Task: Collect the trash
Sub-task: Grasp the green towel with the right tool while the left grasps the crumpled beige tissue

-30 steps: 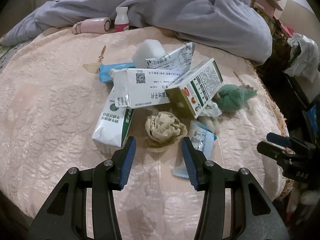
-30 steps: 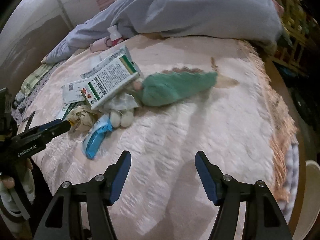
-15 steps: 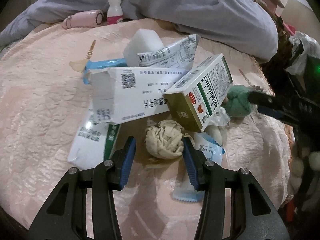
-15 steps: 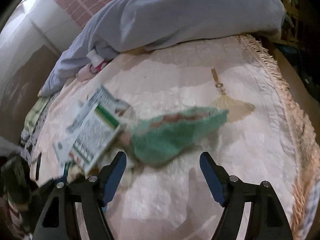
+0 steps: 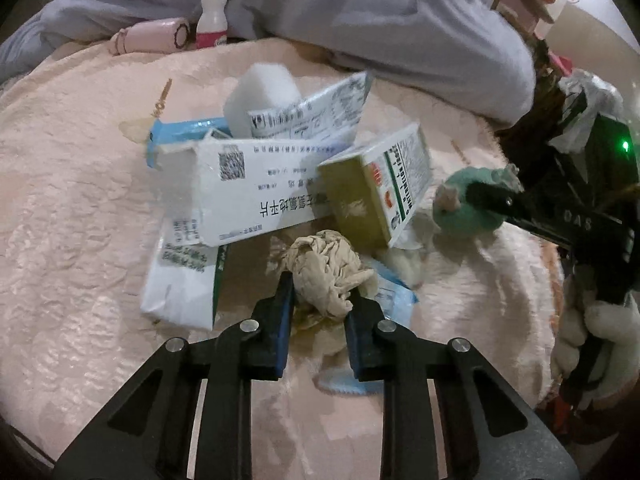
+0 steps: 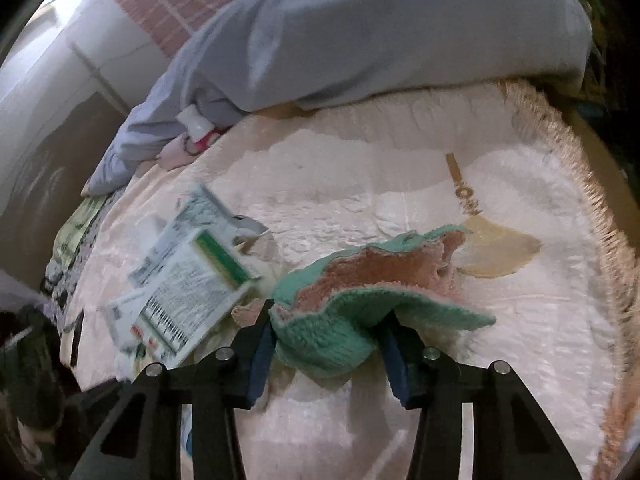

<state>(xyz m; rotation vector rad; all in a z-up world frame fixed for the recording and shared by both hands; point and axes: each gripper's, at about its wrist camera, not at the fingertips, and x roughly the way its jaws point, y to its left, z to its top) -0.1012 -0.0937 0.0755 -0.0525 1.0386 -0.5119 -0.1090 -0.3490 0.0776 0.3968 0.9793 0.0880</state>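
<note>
Since the earlier frame both jaws have closed in: left gripper (image 5: 322,294) pinching the crumpled beige paper wad (image 5: 326,270) at lower centre, right gripper (image 6: 326,334) clamping the green-and-pink knitted cloth (image 6: 352,304) across its long axis.

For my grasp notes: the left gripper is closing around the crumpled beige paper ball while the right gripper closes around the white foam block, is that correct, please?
Not quite. The left gripper is indeed closing around the crumpled beige paper ball, but the right gripper is closing around the green and pink knitted cloth, as the right wrist view shows. The white foam block lies untouched.
</note>
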